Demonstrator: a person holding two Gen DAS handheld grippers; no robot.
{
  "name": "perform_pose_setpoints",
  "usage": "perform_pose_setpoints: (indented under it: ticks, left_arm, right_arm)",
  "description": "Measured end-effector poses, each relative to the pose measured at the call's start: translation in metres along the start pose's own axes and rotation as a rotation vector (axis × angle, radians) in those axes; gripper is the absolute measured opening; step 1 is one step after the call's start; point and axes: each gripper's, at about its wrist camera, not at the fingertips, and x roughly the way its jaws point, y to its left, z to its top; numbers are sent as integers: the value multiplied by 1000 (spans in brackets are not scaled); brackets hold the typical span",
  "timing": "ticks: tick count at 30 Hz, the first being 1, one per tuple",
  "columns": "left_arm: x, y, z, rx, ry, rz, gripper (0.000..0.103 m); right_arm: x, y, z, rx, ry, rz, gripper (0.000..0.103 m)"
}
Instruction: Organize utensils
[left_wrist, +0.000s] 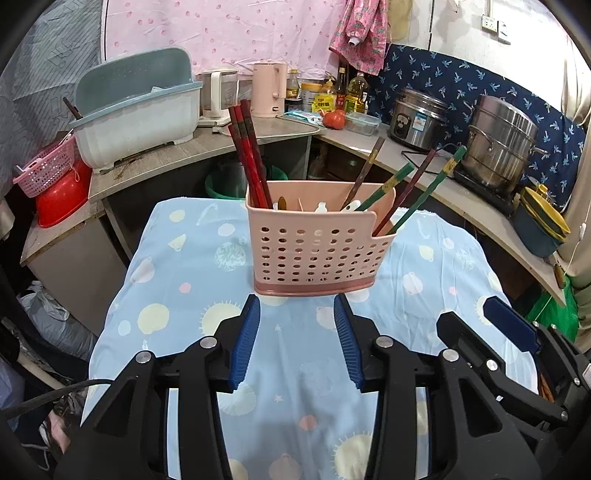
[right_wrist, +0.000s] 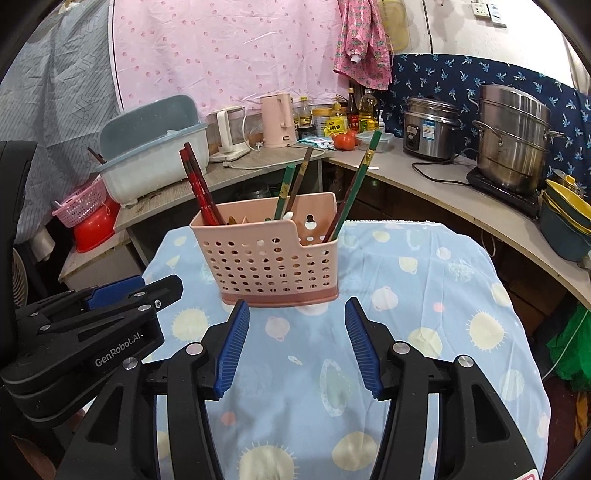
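Standing upright on the blue planet-print cloth (left_wrist: 177, 295) toward the table's far edge, about midway between its side edges: pink perforated utensil holder (left_wrist: 314, 251). Packed at its left end with a bundle of red chopsticks (left_wrist: 247, 155), nearly upright. Leaning out of the lower, notched right end: green chopsticks (left_wrist: 432, 188) and a dark brown one (left_wrist: 410, 188), all tilted to the right. Poking just above the rim in the middle section: a few short white and brown handles, too small to name.

Hovering over the near part of the cloth, left gripper (left_wrist: 297, 339) with blue ribbed pads parted to a moderate gap, nothing between them, tips just short of the holder's base and not touching it. Beside it on the right, right gripper (right_wrist: 295, 343), jaws likewise partly spread and empty, aimed at the holder's front wall, clear of it.

Beyond the table, along an L-shaped counter (left_wrist: 207, 147): grey-blue dish drainer box (left_wrist: 136, 118), pink kettle (left_wrist: 267, 88), tomato (left_wrist: 334, 119), rice cooker (left_wrist: 417, 118), stacked steel steamer pot (left_wrist: 498, 147).
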Motion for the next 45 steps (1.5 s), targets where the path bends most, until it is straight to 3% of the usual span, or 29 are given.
perform_pose_setpoints:
  ticks: [8, 13, 18, 20, 24, 26, 45]
  left_arm:
    - [0, 3, -12, -12, 6, 46, 66]
    - [1, 2, -15, -9, 10, 70, 70]
    - [-1, 7, -17, -27, -6, 95, 79]
    - [-1, 8, -17, -32, -8, 100, 85]
    - [0, 7, -14, -18, -15, 106, 86]
    - [0, 8, -13, -14, -17, 106, 89]
    - [4, 10, -2, 6, -36, 126, 93]
  right_arm:
    - [2, -12, -11, 42, 24, -5, 68]
    - [2, -12, -15, 42, 34, -23, 70]
    - [1, -16, -18, 61, 29, -38, 85]
    - [1, -18, -18, 70, 27, -30, 85]
    - [-1, -17, -16, 52, 13, -63, 88]
    - [-2, -18, -15, 48, 6, -80, 98]
    - [7, -19, -6, 75, 27, -78, 97]
